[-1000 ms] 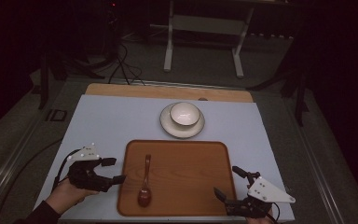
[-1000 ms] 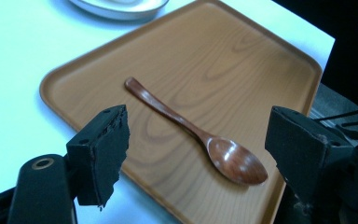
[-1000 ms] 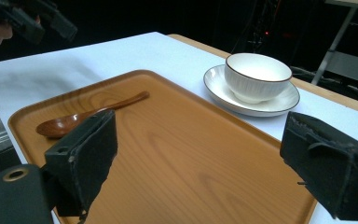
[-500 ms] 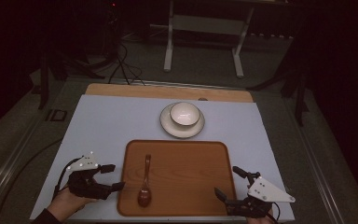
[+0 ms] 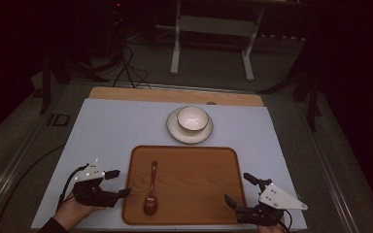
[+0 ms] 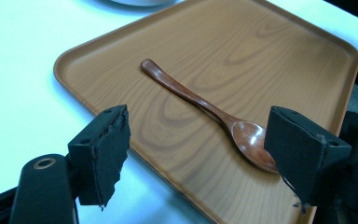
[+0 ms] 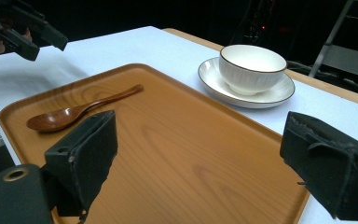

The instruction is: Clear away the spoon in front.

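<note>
The left gripper [image 5: 115, 183] is hovering with jaws wide apart and empty just beside the tray's [image 5: 199, 160] left edge. The spoon [image 5: 151, 190] is lying flat on the tray, near it. The right gripper [image 5: 238, 191] is waiting at the tray's near right corner, likewise gaping and gripping nothing.

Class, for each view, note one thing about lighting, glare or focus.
High view: dim, room behind the table almost black. Left gripper view: bright, sharp, glare on the spoon bowl. Right gripper view: near jaws soft, dark background, bowl well lit.
</note>
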### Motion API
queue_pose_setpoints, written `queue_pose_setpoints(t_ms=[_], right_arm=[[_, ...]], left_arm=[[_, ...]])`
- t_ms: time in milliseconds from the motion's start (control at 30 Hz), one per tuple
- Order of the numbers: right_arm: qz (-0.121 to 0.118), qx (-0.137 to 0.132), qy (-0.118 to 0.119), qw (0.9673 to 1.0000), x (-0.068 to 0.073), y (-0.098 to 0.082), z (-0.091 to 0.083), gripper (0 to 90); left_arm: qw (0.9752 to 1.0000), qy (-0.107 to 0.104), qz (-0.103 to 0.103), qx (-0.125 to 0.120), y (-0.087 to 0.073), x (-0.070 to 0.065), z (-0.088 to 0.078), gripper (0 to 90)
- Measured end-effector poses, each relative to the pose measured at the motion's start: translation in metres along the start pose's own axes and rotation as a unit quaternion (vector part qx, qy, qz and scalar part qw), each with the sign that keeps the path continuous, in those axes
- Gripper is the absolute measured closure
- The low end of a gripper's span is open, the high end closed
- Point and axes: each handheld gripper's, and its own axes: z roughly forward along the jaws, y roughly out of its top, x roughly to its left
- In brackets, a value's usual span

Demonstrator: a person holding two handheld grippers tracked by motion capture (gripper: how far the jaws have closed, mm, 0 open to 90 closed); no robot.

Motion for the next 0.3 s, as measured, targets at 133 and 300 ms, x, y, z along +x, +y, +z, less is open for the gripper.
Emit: queue_pose_setpoints(t_ms=[133, 300], right_arm=[[0.002, 0.000, 0.002, 1.0000, -0.0005, -0.0005, 0.0006, 11.0], [0.001, 0.001, 0.003, 1.0000, -0.0003, -0.0006, 0.0009, 11.0]], left_arm=[[1.0000, -0.004, 0.000, 0.003, -0.0007, 0.0003, 0.0014, 21.6], [0.9999, -0.007, 0.001, 0.008, -0.0018, 0.0001, 0.0038, 21.6]])
